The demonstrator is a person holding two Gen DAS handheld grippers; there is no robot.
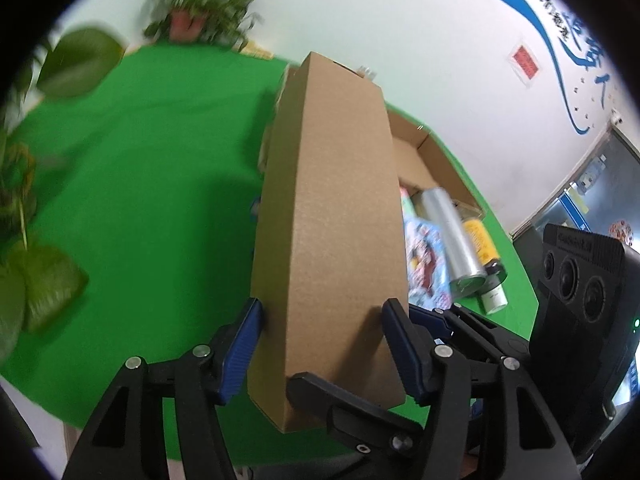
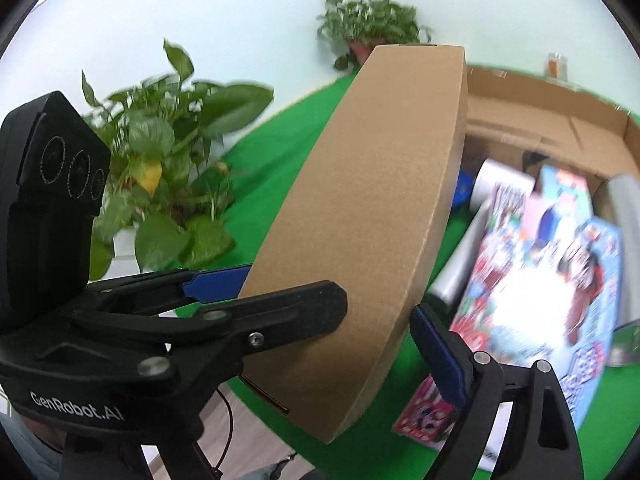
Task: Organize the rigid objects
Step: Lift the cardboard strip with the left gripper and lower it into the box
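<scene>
A long plain cardboard box (image 1: pixel 328 208) (image 2: pixel 380 184) reaches away from both cameras over the green table (image 1: pixel 140 184). My left gripper (image 1: pixel 323 312) is shut on its near end, one blue pad on each long side. The right gripper (image 2: pixel 380 308) straddles the same end. One of its black fingers (image 1: pixel 340 400) lies across the box's near face. Its other blue pad (image 2: pixel 434 344) stands just off the box's right edge, with a thin strip of green showing between. The left gripper's blue pad (image 2: pixel 216 280) touches the box's left side.
An open cardboard tray (image 1: pixel 436 148) (image 2: pixel 560 120) lies to the right. By it are a silver cylinder (image 1: pixel 456 236), a yellow bottle (image 1: pixel 484 244), a white tube (image 1: pixel 494 300), a colourful printed box (image 2: pixel 540 280) and a small pink pack (image 2: pixel 424 412). Potted plants (image 2: pixel 168 168) (image 1: pixel 200 4) line the left and far edges.
</scene>
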